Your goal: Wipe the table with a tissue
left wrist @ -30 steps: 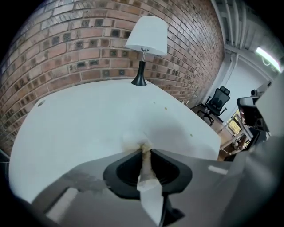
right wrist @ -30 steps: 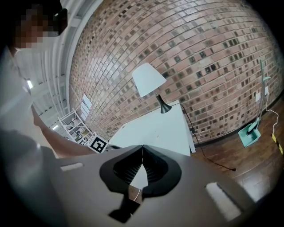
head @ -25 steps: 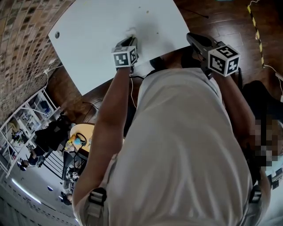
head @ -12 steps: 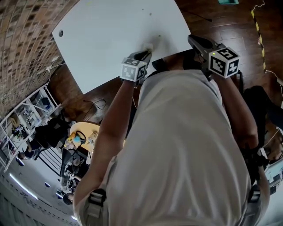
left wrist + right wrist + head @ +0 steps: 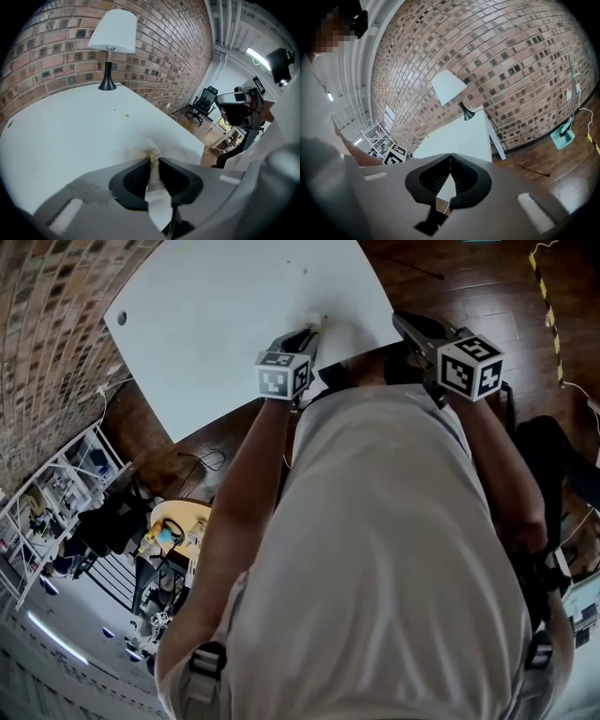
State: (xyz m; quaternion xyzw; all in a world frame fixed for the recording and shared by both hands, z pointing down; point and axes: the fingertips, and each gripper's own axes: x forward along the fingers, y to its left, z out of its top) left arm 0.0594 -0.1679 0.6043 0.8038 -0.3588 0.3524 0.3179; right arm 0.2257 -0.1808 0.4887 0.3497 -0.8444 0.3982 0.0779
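One tissue [image 5: 151, 153]: pinched in left gripper [image 5: 154, 161] jaws, wad poking out at 12 o'clock, touching table [image 5: 216, 315].
Left gripper: clamped on tissue, by table's near edge.
Right gripper [image 5: 450, 157]: at left's 3 o'clock, jaws closed, empty.

Head view: I found table [image 5: 216, 324] far side cut off by top edge. Tissue [image 5: 315, 322] mostly hidden behind left gripper [image 5: 307, 332]. Left gripper view: I could not identify speck [image 5: 126, 115] on table; too small. Tissue lower end hidden behind gripper body.
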